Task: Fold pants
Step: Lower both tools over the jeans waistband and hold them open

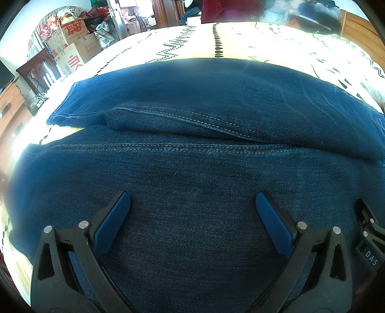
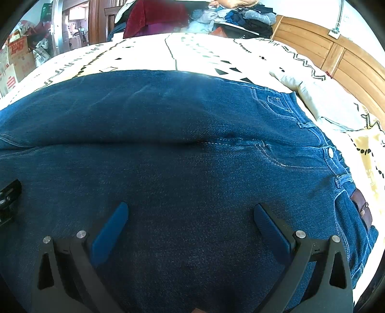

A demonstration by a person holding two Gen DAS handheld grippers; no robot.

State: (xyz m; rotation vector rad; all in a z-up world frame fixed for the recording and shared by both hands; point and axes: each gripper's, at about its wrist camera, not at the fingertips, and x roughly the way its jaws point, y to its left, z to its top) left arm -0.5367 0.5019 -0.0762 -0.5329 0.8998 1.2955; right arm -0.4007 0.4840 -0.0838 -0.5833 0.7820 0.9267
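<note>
Dark blue jeans [image 1: 192, 168] lie spread flat on a bed with a patterned cream cover [image 1: 240, 41]. In the left wrist view the two legs lie side by side, hems at the left. In the right wrist view the jeans [image 2: 180, 156] show their waistband, button [image 2: 331, 151] and a brown leather patch [image 2: 361, 209] at the right. My left gripper [image 1: 192, 199] is open and empty, just above the near leg. My right gripper [image 2: 191, 211] is open and empty above the thigh area. Part of the right gripper shows at the left wrist view's right edge [image 1: 368, 231].
Cardboard boxes [image 1: 74, 43] and a wooden chair [image 1: 38, 69] stand left of the bed. A pile of clothes [image 2: 235, 16] lies beyond the far edge. A wooden headboard [image 2: 336, 55] and a pale pillow [image 2: 320, 101] are at the right.
</note>
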